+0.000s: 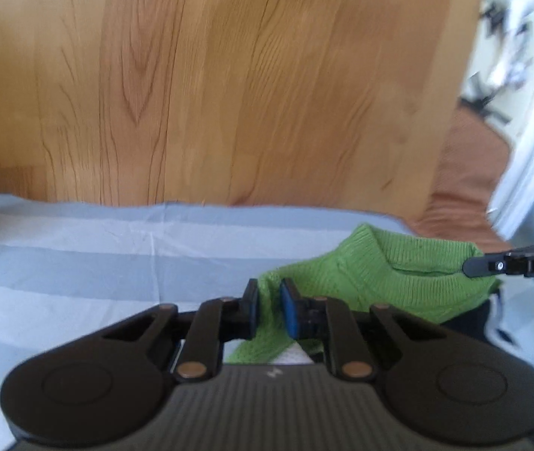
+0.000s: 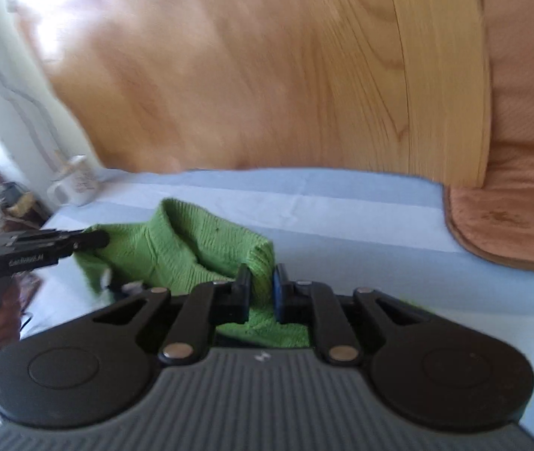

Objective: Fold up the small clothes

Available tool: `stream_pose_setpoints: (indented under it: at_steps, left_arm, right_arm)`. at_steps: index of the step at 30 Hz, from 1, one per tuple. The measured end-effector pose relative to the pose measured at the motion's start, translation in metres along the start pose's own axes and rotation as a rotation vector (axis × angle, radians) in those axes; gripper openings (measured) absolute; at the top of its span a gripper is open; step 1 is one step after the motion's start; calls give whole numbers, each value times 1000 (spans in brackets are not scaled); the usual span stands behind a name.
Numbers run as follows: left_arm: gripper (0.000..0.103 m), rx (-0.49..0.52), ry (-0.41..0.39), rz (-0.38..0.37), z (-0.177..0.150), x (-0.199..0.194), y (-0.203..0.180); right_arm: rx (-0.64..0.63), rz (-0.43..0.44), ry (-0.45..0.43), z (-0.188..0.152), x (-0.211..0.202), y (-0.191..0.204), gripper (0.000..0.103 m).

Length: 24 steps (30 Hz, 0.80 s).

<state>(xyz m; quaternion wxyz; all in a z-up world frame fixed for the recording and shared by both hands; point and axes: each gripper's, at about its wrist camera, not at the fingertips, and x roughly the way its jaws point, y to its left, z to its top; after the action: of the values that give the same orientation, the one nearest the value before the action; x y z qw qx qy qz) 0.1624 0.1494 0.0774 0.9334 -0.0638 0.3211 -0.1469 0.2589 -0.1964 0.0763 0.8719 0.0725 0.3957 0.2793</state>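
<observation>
So both grippers have a bite on the same green sweater (image 1: 372,274), a small ribbed knit thing with a collar. In the left wrist view the left gripper (image 1: 270,310) sits low centre of the frame, and its blue pads (image 1: 290,306) are squeezed in on a strip of the knit that runs down between them toward the bottom of the picture, so it's clamped on fabric. The rest of the sweater spreads to the right of that gripper, with the collar opening up at the middle right. Over at the right edge of that frame the right gripper (image 1: 471,266) pokes in sideways, its tip right on the far corner of the sweater. In the right wrist view you get the mirror of that: the right gripper (image 2: 261,291) is low centre, jaws pinched on a fold of green knit, and the sweater (image 2: 177,248) bunches up to the left and above it. The left gripper (image 2: 96,240) comes in from the left edge with its tip on the sweater's other end. The sweater looks stretched between the two and held off the surface, though how high I can't tell. Under it is a striped pale blue and white sheet (image 1: 98,263). There's a white mug (image 2: 77,186) at the left, a wooden board (image 1: 229,86) behind filling the top of both frames, and a brown cushion (image 2: 511,225) at the right of the right view.
</observation>
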Motion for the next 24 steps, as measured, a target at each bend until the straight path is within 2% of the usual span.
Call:
stream_pose_setpoints:
  at_steps: [5,9,11,13,15,16,17,19,20,21,22,24]
  left_arm:
    - [13,-19,-71,-92,-36,-82,-14]
    - [13,-31,-81,-147,-87,-132,-13]
    - [13,-18,-82,-147,-113,-149,-16]
    - [13,-8,-74,-136,-139,-158,-19]
    - [14,-12,-33,-101,-164,-154,-22]
    - [19,-16,3,-74,-173,-148,-23]
    - [20,-28,44,-53,-180,-141,-21]
    - [21,-49,55,-66,-184,-143,-17]
    - [28,-47,42,-74,-181,-150,-16]
    - [34,-41,10,-78,-177,-160,-16]
    - [45,-36,-36,-78,-173,-170,-15]
    - [47,-40,-117,-79,-162,-189,-13]
  right_arm:
    - [-66,44,-52,-54,-80,42,14]
    - [-109,60,-68,-116,-128,70,14]
    - [-123,77,-69,-151,-143,83,14]
    - [-143,65,-60,-181,-138,93,14]
    - [-141,58,-29,-213,-130,97,16]
    - [-126,55,2,-224,-118,96,18]
    - [-111,42,36,-236,-107,95,24]
    - [-101,36,43,-248,-101,92,25]
    - [-87,48,34,-245,-107,90,29]
    - [-72,69,25,-241,-116,88,32]
    - [-59,97,-7,-237,-128,85,32]
    - [-40,115,-104,-226,-155,78,34]
